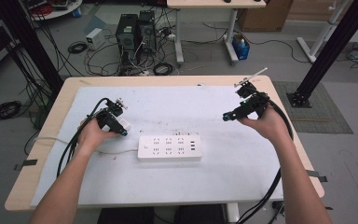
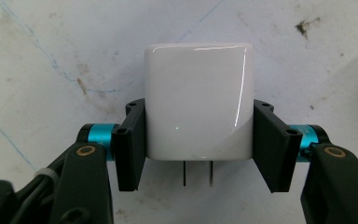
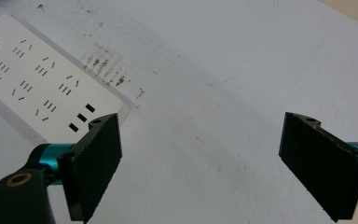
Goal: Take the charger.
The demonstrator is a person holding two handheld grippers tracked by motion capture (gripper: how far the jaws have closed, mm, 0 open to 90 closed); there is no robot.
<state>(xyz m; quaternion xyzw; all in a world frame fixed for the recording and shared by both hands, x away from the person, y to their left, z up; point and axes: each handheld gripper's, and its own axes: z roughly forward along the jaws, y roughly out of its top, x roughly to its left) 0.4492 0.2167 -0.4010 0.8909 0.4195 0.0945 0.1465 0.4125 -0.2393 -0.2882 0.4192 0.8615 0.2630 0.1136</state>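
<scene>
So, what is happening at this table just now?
A person sits at a table covered with a white mat, holding a two-jaw gripper in each hand. The left gripper is shut on a white plug adapter, with its two metal prongs pointing back toward the gripper. A white power strip lies flat on the mat, just to the right of that hand. The right gripper is open with nothing in it, held above the mat to the right of the strip. The adapter is not yet plugged in.

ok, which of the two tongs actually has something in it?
The left tongs: shut on the white plug adapter, prongs pointing back toward the camera. The right tongs are open over the mat, holding nothing.
</scene>
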